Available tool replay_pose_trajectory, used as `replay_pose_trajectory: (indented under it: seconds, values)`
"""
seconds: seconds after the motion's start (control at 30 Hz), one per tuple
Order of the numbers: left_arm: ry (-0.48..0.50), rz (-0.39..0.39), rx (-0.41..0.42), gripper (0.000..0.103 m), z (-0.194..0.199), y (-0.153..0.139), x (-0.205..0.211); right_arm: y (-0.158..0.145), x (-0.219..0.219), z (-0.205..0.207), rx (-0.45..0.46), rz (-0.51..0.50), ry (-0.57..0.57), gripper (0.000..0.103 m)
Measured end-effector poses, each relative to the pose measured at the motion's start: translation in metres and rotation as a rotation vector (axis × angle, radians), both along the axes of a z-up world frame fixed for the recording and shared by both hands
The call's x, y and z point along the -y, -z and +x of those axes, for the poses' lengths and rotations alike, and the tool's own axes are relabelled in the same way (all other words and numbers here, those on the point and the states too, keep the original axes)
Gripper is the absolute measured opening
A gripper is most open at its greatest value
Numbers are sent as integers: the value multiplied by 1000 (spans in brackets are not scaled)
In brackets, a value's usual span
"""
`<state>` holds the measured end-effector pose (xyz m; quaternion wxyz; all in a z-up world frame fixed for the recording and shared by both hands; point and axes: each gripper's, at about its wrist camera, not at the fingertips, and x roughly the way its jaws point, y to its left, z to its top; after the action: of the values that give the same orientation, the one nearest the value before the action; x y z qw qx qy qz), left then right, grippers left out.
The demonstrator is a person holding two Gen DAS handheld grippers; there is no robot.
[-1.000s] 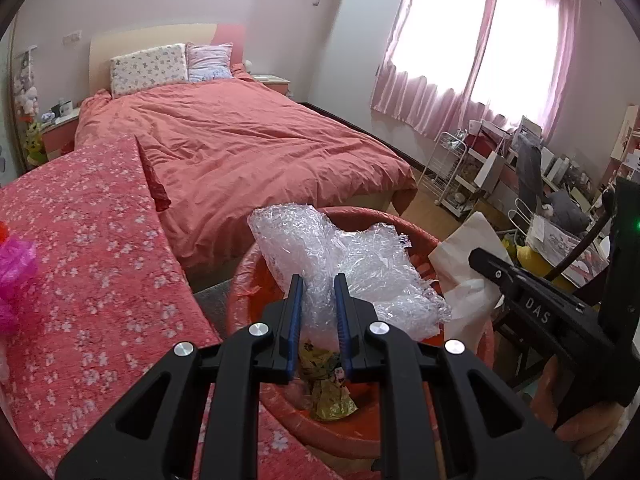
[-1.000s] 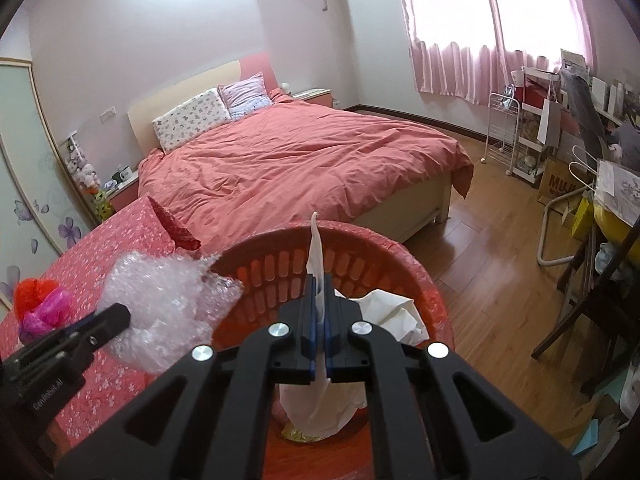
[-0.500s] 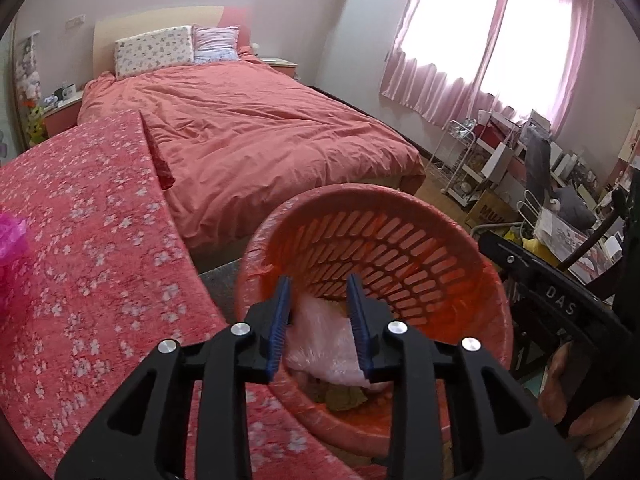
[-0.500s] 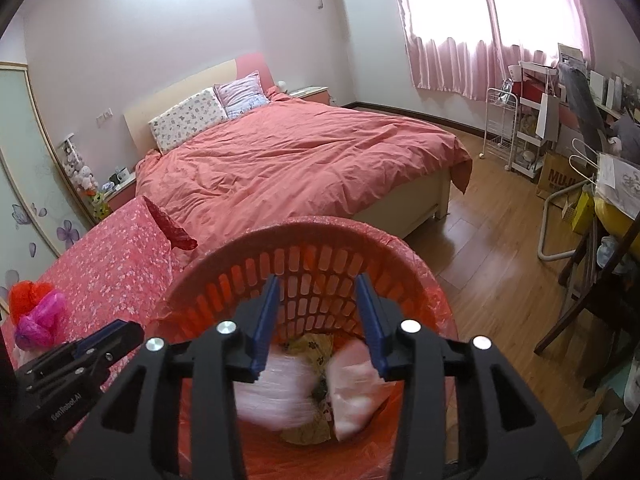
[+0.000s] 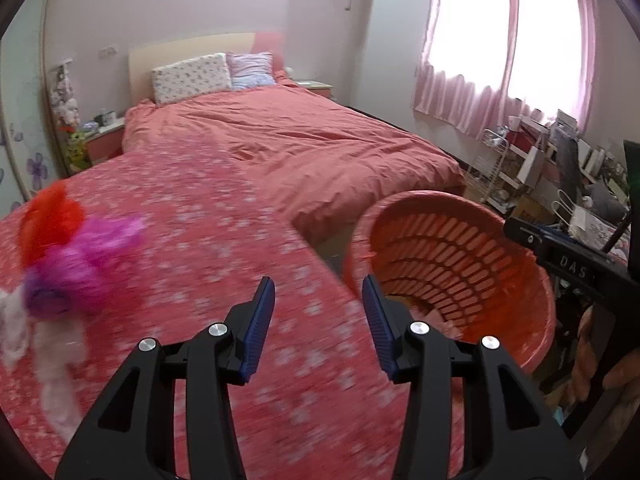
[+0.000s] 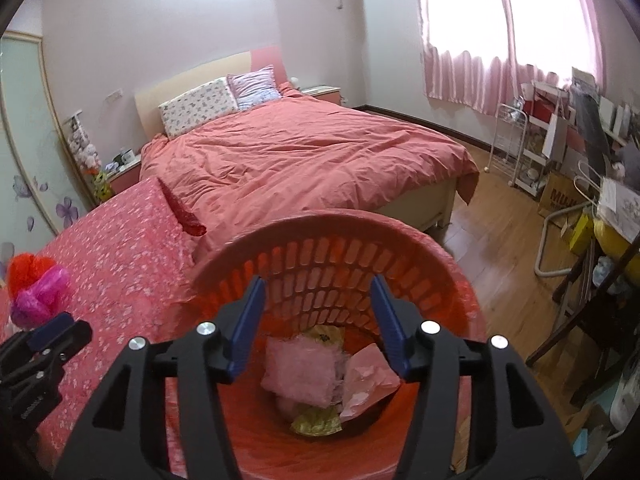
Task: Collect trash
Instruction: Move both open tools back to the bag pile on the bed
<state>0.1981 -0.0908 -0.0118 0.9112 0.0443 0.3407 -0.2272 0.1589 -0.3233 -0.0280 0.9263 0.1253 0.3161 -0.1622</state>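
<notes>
Trash (image 6: pixel 320 376) lies at the bottom of the orange slatted basket (image 6: pixel 460 280): a pink crumpled bag, a paler sheet and yellowish wrappers, piled together so nothing spills over the rim. We keep the basket just beside the edge of the counter (image 5: pixel 192 248), which wears a red floral cloth, so that a short reach carries each piece in.

Our right tongs (image 6: pixel 318 320) hang over the basket's mouth, jaws spread and opening, with nothing between them. Our left tongs (image 5: pixel 318 316) are likewise spread and opening, empty, pointing down at the cloth near the counter's edge beside the basket; that view is smeared.

More trash seems to wait at the counter's far left: a bundle of red and magenta plastic (image 5: pixel 76 256) with something pale under it. We judge that the left tongs are best placed to take it, being nearer.
</notes>
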Motion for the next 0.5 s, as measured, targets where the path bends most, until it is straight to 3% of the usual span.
replay_pose_trajectory:
  seconds: [0.17,0.5]
  values:
    - [-76,-9,20,47,-6,-8,-50,-9,-35,6,8,-25,-55,59]
    - [-354,7,62,51,-1,-19,-180,-18,-120,27,12,-56,-193,60]
